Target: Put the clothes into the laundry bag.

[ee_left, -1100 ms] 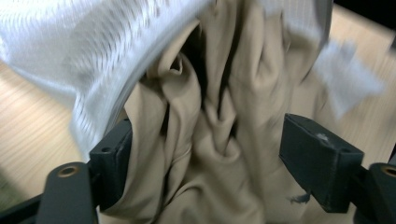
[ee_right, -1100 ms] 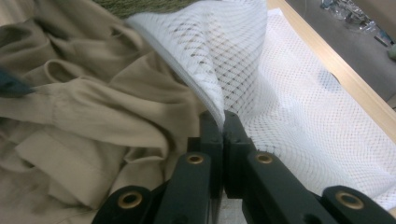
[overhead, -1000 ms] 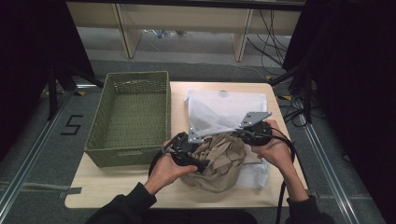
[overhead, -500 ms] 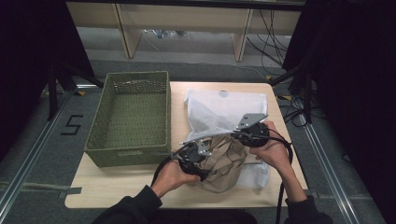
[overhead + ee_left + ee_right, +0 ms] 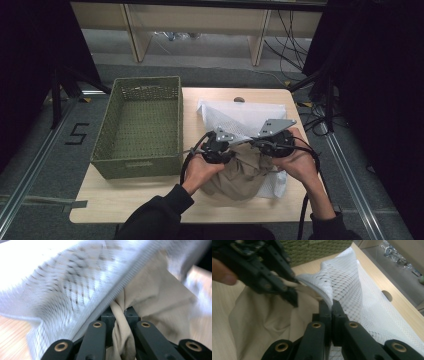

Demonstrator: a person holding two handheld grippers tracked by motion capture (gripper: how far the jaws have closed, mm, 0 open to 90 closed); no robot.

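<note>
Left gripper (image 5: 119,315): jaws just closed, now clamped on a fold of beige cloth (image 5: 155,302) pinched between the pads, directly under the zip edge of the white mesh bag (image 5: 75,282). Meaning for the work: garment now secured on the left side, ready to be pushed or drawn into the bag mouth; judged as an early stage of loading, most of the cloth lying outside the bag.

Right gripper (image 5: 331,306): jaws tight together on the rim of the mesh bag (image 5: 352,282), holding the opening raised just ahead of the pads. Other gripper visible to the upper left of these jaws, close beside them, with beige cloth (image 5: 262,315) spread below and left.

From above: left gripper (image 5: 216,145) and right gripper (image 5: 272,142) near each other over the heap of cloth (image 5: 240,172), bag (image 5: 245,112) stretching away beyond both toward the far edge of the table (image 5: 280,95). Green basket (image 5: 140,125) well off to the left of the left gripper, nothing seen inside.

Against the earlier frames: left gripper shifted from the near left edge of the heap inward toward the right gripper and the bag mouth; jaws wide then, closed on cloth now. Right gripper lifted slightly, grip on the rim unchanged. Basket and table unmoved
</note>
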